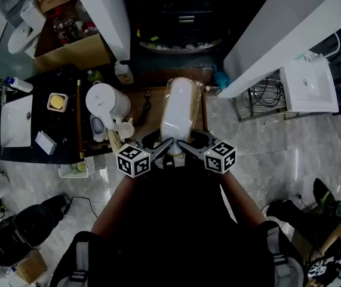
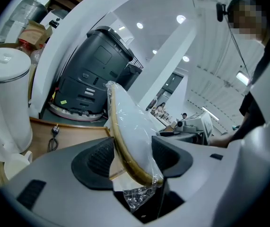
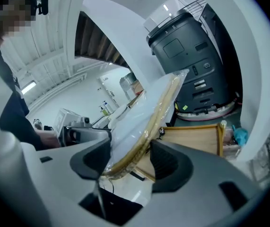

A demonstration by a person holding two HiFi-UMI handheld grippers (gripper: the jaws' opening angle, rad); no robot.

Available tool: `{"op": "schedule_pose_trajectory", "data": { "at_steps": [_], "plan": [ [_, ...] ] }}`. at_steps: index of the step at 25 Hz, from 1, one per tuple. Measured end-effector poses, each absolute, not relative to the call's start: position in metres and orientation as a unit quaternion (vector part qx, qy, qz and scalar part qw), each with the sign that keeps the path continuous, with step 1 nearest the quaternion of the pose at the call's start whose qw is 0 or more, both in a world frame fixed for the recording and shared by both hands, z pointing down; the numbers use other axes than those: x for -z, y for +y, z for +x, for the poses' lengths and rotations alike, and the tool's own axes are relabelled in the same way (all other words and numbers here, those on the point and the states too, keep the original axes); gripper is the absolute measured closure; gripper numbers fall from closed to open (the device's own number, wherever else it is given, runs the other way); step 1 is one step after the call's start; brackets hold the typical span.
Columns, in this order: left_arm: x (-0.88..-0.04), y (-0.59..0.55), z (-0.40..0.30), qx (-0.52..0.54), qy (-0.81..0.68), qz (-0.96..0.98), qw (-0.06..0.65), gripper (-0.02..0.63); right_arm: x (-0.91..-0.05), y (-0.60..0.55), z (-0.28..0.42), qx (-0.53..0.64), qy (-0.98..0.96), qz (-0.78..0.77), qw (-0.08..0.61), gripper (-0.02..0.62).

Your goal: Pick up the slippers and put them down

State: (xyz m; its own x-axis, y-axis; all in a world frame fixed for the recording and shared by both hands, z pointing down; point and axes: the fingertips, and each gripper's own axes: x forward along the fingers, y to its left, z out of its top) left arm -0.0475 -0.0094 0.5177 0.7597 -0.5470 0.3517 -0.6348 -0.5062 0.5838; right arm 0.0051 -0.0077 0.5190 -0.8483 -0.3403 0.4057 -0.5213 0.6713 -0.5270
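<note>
- Head view: a clear plastic bag holds a pair of white fabric slippers with tan soles. The pack reaches away from both claws over a shallow brown wooden tray.
- On the tray, beyond the left claw and to its left, lies a black power cord with its plug.
- A white plastic electric kettle stands just left of the left claw. Far beyond it to the left, an open brown cardboard box holds bottles too small to tell apart.
- The left claw and the right claw meet at the near end of the slippers, one on each side, their marker cubes close together.
- Left gripper view: the left claw has its jaws fairly wide and clamped on the heel end of the slippers. The tan sole rim runs slantwise from one dark pad to the other, and crumpled bag film hangs below them. The kettle is off to the left and the tray lies below and ahead.
- Right gripper view: the right claw stands wide and grips the same end of the slippers, tilted across its pads and raised clear above the tray.
</note>
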Motion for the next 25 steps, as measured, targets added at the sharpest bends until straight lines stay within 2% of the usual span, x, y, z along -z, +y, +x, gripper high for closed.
{"op": "schedule_pose_trajectory", "data": {
  "at_steps": [25],
  "plan": [
    [-0.500, -0.012, -0.069, -0.035, -0.369, 0.863, 0.342, 0.364, -0.499, -0.010, -0.015, -0.307, -0.915, 0.232, 0.121, 0.328]
  ]
}}
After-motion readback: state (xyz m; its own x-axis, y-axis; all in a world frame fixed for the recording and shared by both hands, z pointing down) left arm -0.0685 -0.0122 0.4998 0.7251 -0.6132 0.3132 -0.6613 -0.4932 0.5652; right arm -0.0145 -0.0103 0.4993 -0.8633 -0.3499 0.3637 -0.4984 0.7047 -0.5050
